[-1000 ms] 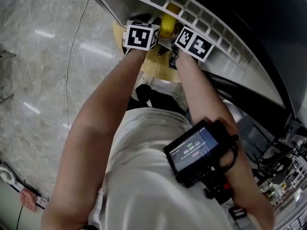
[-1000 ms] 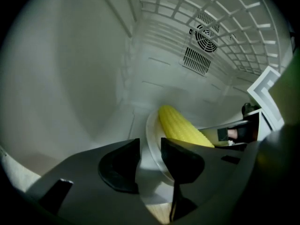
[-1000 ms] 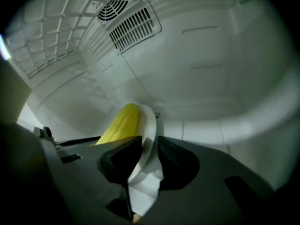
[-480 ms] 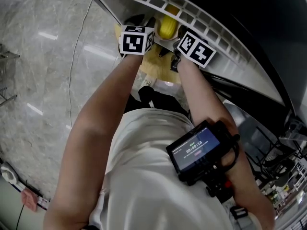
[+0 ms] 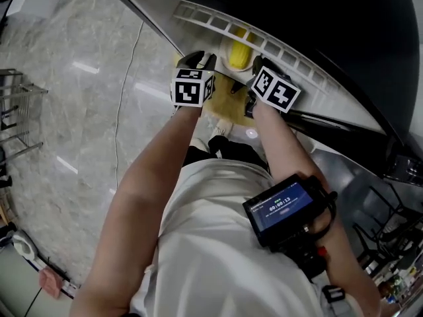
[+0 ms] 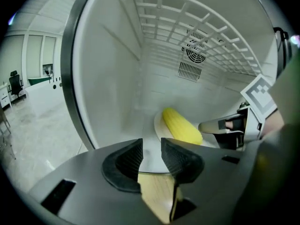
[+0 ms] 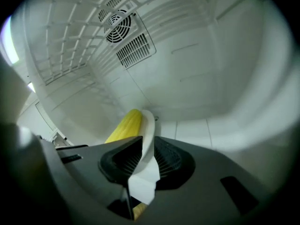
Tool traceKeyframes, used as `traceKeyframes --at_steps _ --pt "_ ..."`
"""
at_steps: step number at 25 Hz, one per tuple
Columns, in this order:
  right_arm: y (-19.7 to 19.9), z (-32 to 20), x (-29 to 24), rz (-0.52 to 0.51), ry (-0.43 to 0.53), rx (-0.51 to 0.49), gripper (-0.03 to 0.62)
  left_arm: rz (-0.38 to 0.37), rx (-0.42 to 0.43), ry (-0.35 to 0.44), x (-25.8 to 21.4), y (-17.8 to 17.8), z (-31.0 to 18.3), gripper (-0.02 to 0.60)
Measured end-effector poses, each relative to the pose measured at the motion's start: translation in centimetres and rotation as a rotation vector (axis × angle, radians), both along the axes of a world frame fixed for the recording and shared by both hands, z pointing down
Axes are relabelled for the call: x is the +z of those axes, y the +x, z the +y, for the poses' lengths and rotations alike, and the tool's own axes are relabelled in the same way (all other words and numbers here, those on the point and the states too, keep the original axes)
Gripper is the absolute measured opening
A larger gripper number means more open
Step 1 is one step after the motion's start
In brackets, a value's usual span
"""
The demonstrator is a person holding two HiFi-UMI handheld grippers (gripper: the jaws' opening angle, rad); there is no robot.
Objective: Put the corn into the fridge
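A yellow corn cob (image 5: pixel 239 56) (image 6: pixel 180 126) (image 7: pixel 125 127) lies on a round plate (image 6: pixel 157 125) (image 7: pixel 148 121), white on top and tan underneath (image 5: pixel 221 107). Both grippers hold the plate by its rim, inside the open fridge. My left gripper (image 5: pixel 200 61) (image 6: pixel 151 156) is shut on the near left edge. On the opposite edge my right gripper (image 5: pixel 246 88) (image 7: pixel 147 161) is shut, and it also shows in the left gripper view (image 6: pixel 229 125). The plate hangs under the white wire shelf (image 5: pixel 264 45) (image 6: pixel 187 27).
The fridge has white walls, with a round fan vent (image 6: pixel 192 48) (image 7: pixel 119 27) on the back wall. Marble floor lies to the left with a thin cable (image 5: pixel 122 111) and a metal rack (image 5: pixel 16 117). A device with a screen (image 5: pixel 284 207) hangs at the person's chest.
Both grippers have carried the plate and corn forward, further under the wire shelf. The head view has shifted, so the fridge opening sits higher in it.
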State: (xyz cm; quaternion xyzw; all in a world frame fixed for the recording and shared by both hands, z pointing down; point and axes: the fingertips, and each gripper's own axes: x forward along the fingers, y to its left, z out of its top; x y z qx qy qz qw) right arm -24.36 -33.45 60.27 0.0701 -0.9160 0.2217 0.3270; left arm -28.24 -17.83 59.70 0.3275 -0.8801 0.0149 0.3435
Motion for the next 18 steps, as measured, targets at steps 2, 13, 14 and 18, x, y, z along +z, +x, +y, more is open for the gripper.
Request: traceKeyframes --at_steps 2,13,14,18 --pt "-0.2 0.2 -0.2 -0.007 0.001 -0.004 0.081 0.004 0.009 0.011 -0.3 0.3 0.2 0.124" --pt "1.3 0.8 -1.2 -0.051 0.000 -0.054 0.015 0.022 -0.013 0.110 -1.7 2.8 2.3 0.008" --pt "1.7 1.2 -1.6 -0.064 -0.011 -0.064 0.015 0.013 -0.012 0.120 -2.1 3.2 2.7 0.008" --pt "3.5 3.6 -3.6 -0.104 -0.039 -0.124 0.015 -0.020 -0.015 0.139 -4.0 5.6 5.2 0.008"
